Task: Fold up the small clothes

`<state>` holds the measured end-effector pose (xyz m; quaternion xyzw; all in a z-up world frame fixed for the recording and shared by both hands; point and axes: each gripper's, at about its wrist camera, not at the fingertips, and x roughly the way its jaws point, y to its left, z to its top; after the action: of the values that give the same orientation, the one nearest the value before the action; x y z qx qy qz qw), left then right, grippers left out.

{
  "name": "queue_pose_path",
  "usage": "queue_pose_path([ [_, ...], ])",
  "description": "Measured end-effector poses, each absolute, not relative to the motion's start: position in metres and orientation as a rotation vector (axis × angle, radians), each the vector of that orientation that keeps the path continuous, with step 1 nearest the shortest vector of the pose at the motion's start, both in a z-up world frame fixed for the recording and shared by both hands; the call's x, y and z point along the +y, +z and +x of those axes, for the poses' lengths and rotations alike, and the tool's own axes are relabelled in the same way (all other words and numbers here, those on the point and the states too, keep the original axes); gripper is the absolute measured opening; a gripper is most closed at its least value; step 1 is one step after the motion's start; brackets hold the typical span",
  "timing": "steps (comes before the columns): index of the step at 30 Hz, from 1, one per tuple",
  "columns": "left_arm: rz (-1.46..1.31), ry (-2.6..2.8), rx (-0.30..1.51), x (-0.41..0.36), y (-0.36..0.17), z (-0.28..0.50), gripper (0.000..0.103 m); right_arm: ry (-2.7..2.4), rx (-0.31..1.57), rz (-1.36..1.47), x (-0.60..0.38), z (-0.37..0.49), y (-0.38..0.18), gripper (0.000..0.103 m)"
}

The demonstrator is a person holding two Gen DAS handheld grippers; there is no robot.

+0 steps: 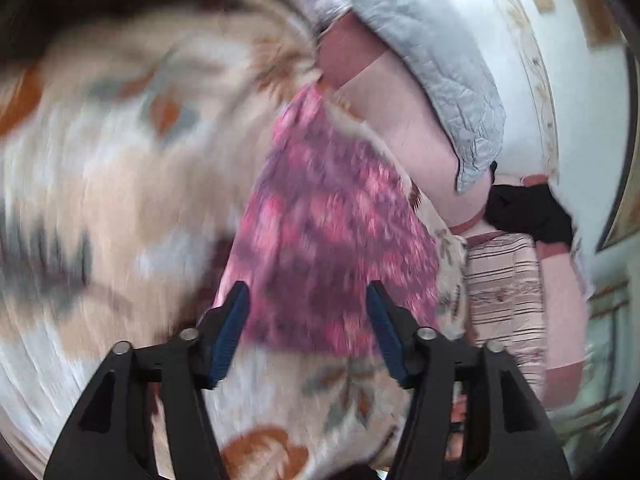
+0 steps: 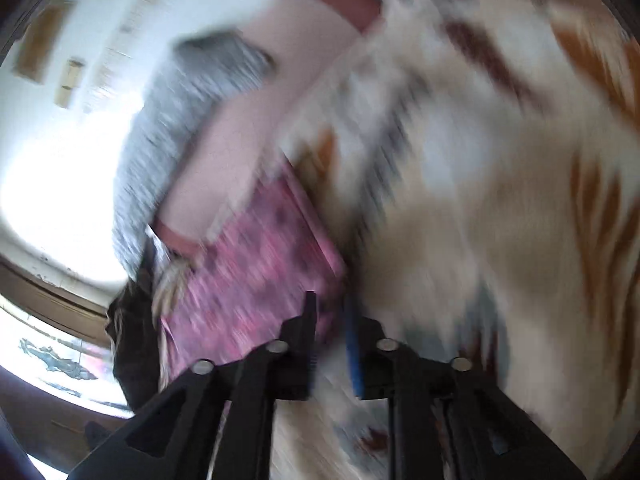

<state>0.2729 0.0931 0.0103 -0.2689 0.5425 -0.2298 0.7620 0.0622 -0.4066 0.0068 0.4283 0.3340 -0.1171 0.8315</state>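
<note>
Covering nearly all of both views, a beige bedspread [image 1: 120, 168] with orange and grey leaf print served as the folding surface, and it was badly smeared by motion blur. On it, near its edge, lay the pink patterned garment [image 1: 328, 240], spread as one fairly flat, roughly rectangular panel; whether that was already a first fold could not be told, so the task looked at an early or middle stage, with further folds probably left. Beyond the edge stood a pale pink upholstered piece [image 1: 408, 120] with a grey quilted cushion [image 1: 432, 48] on it, a dark cloth [image 1: 528, 212] further along, and a white wall [image 1: 580, 80] with small framed pictures. The left gripper [image 1: 308, 332] hung over the garment's near edge, jaws wide apart and holding nothing. The right gripper [image 2: 332, 344] sat at the garment's corner, jaws narrowly apart, with no cloth clearly pinched between them.
</note>
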Motion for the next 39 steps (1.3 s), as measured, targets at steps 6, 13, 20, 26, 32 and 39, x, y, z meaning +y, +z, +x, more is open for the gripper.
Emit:
queue_pose_path([
  [6, -0.457, -0.392, 1.212, 0.053, -0.005, 0.362, 0.068, -0.199, 0.775, 0.81, -0.417, 0.169, 0.011, 0.055],
  [13, -0.484, -0.335, 1.291, 0.023, -0.052, 0.424, 0.068, -0.296, 0.88, 0.78, -0.429, 0.24, -0.039, 0.056],
  [20, -0.465, -0.412, 1.177, 0.006, -0.047, 0.441, 0.008, -0.191, 0.722, 0.685, -0.421, 0.259, -0.009, 0.0],
  [26, -0.508, -0.316, 1.191, 0.023, -0.068, 0.449, 0.007, -0.383, 0.818, 0.717, -0.452, 0.251, -0.032, 0.001],
  [32, -0.418, -0.357, 1.142, 0.015, -0.039, 0.444, 0.007, -0.285, 0.86, 0.76, -0.443, 0.248, -0.043, 0.046],
  [39, -0.325, -0.383, 1.124, -0.003, -0.033, 0.434, 0.018, -0.221, 0.731, 0.677, -0.423, 0.249, -0.022, 0.003],
])
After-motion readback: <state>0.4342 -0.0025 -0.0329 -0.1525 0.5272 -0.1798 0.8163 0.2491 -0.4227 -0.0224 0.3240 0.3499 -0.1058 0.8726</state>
